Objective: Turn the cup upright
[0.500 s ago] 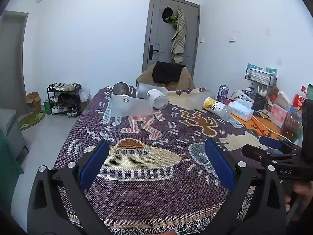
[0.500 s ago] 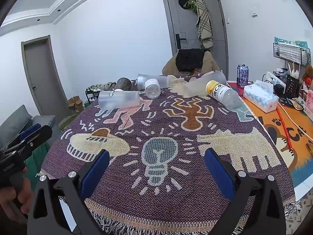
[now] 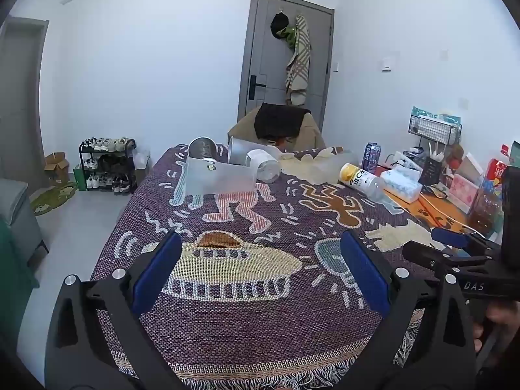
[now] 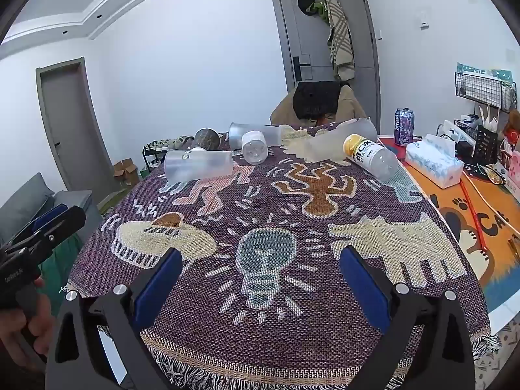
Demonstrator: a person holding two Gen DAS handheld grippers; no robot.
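Cups: several lie on their sides at the far end of the desk [image 4: 325, 308]; nearest is a frosted cup [image 4: 198, 164], with a dark cup [image 4: 206, 139] just behind it, and a clear cup [image 4: 253, 135] and small white cup [image 4: 255, 151] to its right.
Handling: the frosted cup looks like thin plastic, so probably light, smooth, prone to rolling and flexing; a gentle hold across the wall near mid-length seems safest.
Left tool [image 3: 260, 279]: fingers apart, holding nothing, well short of the cups.
Right tool [image 4: 258, 287]: fingers apart, holding nothing, over the near edge.
Writing: the yellow-capped bottle [image 4: 370, 156] reads "C" with characters and "VITAMIN"; the right tool's body shows "DAS" in the left view.
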